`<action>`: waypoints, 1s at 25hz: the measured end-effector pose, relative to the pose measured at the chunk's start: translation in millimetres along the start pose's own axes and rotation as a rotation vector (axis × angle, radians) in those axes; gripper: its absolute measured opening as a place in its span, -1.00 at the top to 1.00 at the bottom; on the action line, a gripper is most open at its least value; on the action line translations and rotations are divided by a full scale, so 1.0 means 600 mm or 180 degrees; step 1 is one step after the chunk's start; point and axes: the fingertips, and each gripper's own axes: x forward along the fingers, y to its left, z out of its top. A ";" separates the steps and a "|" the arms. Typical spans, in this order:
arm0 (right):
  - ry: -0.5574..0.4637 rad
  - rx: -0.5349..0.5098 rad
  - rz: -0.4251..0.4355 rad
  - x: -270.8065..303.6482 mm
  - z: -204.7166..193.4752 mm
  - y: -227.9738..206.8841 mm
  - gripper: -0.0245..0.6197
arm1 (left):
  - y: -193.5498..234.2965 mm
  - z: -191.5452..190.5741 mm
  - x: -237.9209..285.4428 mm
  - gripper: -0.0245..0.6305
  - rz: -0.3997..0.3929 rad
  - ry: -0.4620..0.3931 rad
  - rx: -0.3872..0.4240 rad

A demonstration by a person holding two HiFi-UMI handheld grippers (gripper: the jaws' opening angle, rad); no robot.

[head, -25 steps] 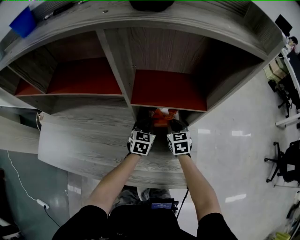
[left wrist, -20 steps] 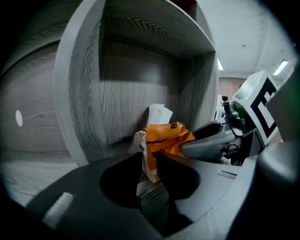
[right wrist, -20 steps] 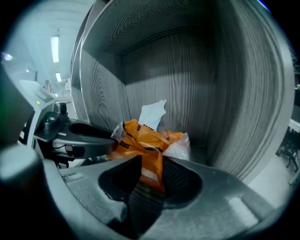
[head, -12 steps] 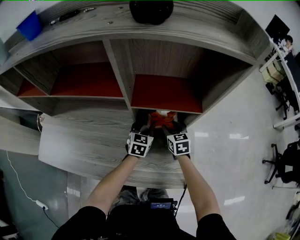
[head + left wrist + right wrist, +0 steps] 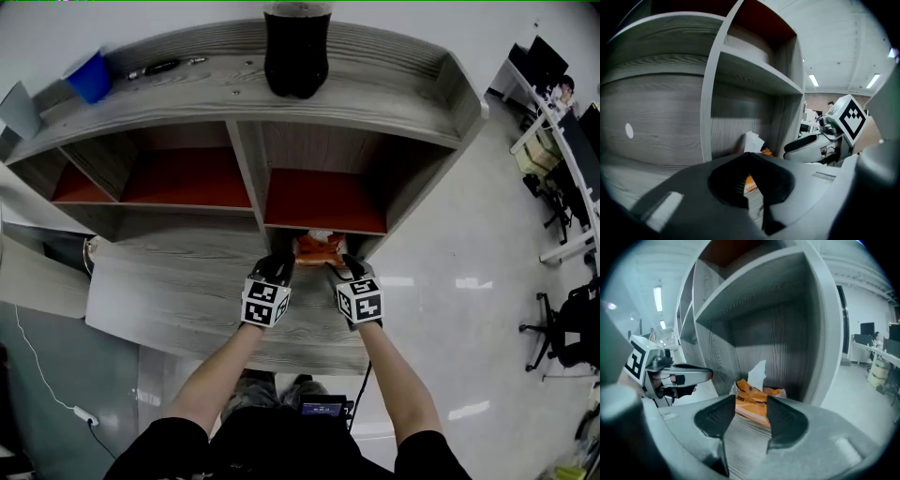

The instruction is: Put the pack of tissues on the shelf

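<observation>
The orange pack of tissues (image 5: 321, 247) lies in the lower right compartment of the grey wooden shelf (image 5: 187, 281), a white tissue sticking up from it. Neither gripper touches it. My left gripper (image 5: 277, 265) hangs just before the compartment on the left, shut with nothing in it (image 5: 749, 157). On the right, my right gripper (image 5: 345, 264) has its jaws opening and nothing between them. The pack (image 5: 757, 401) shows beyond them in the right gripper view (image 5: 751, 399), and a strip of its orange (image 5: 751, 180) is in the left gripper view.
The shelf's upper compartments have red back panels (image 5: 323, 200). On its top stand a black object (image 5: 296, 52), a blue cup (image 5: 91, 77) and pens (image 5: 159, 67). Office chairs (image 5: 562, 328) stand on the floor at right; a white cable (image 5: 80, 412) lies at left.
Both grippers have drawn back a little from the pack, which stays in the compartment. The view now takes in more of the shelf's top.
</observation>
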 end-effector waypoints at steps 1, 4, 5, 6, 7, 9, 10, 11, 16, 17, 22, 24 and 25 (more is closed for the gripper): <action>-0.0013 -0.0025 0.0021 -0.010 0.007 0.006 0.30 | -0.005 0.008 -0.009 0.94 -0.0050 -0.0031 0.0004; -0.0077 -0.0075 0.0088 -0.043 0.025 0.024 0.30 | -0.022 0.030 -0.035 0.94 -0.0172 -0.0093 0.0029; -0.0099 -0.0085 0.0115 -0.054 0.031 0.030 0.31 | -0.028 0.037 -0.045 0.94 -0.0204 -0.0113 0.0027; -0.0119 -0.0095 0.0144 -0.066 0.037 0.037 0.34 | -0.034 0.043 -0.054 0.94 -0.0236 -0.0131 0.0020; -0.0138 -0.0109 0.0174 -0.078 0.042 0.044 0.35 | -0.042 0.049 -0.063 0.94 -0.0269 -0.0144 0.0013; -0.0191 -0.0144 0.0227 -0.104 0.053 0.059 0.47 | -0.058 0.060 -0.080 0.94 -0.0332 -0.0163 0.0008; -0.0225 -0.0160 0.0244 -0.117 0.059 0.067 0.54 | -0.067 0.066 -0.090 0.94 -0.0362 -0.0176 0.0004; -0.0263 -0.0171 0.0256 -0.130 0.065 0.074 0.60 | -0.075 0.073 -0.099 0.94 -0.0388 -0.0194 -0.0002; -0.0447 -0.0203 0.0261 -0.189 0.092 0.102 0.78 | -0.115 0.101 -0.144 0.94 -0.0512 -0.0304 -0.0045; -0.0485 -0.0214 0.0257 -0.201 0.096 0.106 0.79 | -0.124 0.105 -0.153 0.94 -0.0542 -0.0325 -0.0050; -0.0666 -0.0258 0.0119 -0.260 0.103 0.108 0.91 | -0.162 0.121 -0.196 0.93 -0.0648 -0.0447 -0.0060; -0.0723 -0.0205 0.0073 -0.280 0.099 0.104 0.90 | -0.174 0.124 -0.211 0.93 -0.0672 -0.0474 -0.0024; -0.0743 -0.0173 0.0060 -0.288 0.097 0.103 0.91 | -0.178 0.124 -0.217 0.93 -0.0680 -0.0482 -0.0004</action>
